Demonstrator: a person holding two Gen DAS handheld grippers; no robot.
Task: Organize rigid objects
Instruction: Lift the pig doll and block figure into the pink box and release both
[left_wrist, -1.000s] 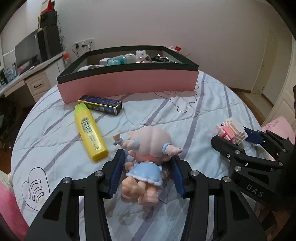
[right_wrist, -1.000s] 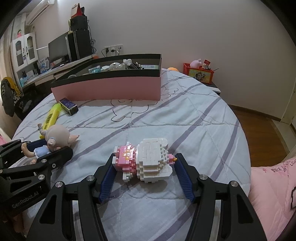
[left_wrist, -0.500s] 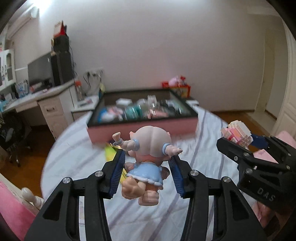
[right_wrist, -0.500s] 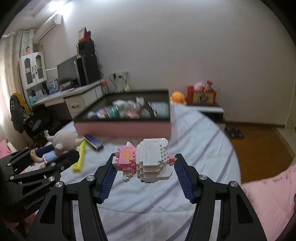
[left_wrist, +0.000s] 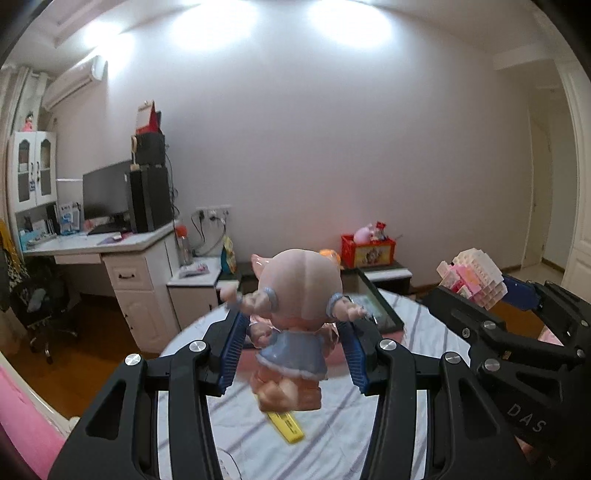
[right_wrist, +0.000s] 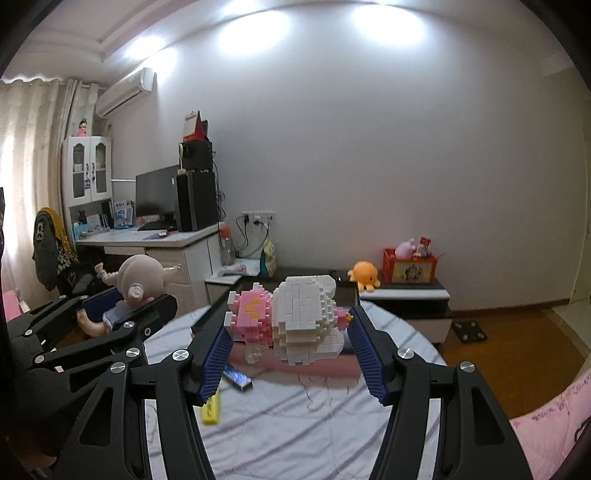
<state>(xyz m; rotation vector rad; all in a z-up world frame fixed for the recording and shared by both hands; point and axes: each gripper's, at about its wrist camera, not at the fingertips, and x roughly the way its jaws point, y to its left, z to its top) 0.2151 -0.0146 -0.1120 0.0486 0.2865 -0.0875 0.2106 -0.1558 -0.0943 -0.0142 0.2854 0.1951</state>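
Observation:
My left gripper (left_wrist: 291, 347) is shut on a pink doll in a blue dress (left_wrist: 291, 314), held in the air above the bed; the same doll (right_wrist: 136, 288) shows at the left of the right wrist view. My right gripper (right_wrist: 291, 350) is shut on a pink and white brick figure (right_wrist: 295, 325), also lifted clear of the bed, and seen at the right of the left wrist view as the brick figure (left_wrist: 472, 280). Behind both toys lies the pink storage box with a black rim (left_wrist: 380, 310), mostly hidden. A yellow tube (right_wrist: 210, 406) and a small blue box (right_wrist: 238, 378) lie on the striped bedspread (right_wrist: 314, 435).
A white desk (left_wrist: 122, 258) with a monitor and speakers stands at the left. A low stand (right_wrist: 406, 295) holds a red crate and an orange plush toy. Wooden floor lies around the bed, and a pink quilt (right_wrist: 554, 424) is at the lower right.
Both grippers have risen from the bed with their toys and tilted up, so the wall and ceiling fill the views. The box and bedspread have dropped low in the frames.

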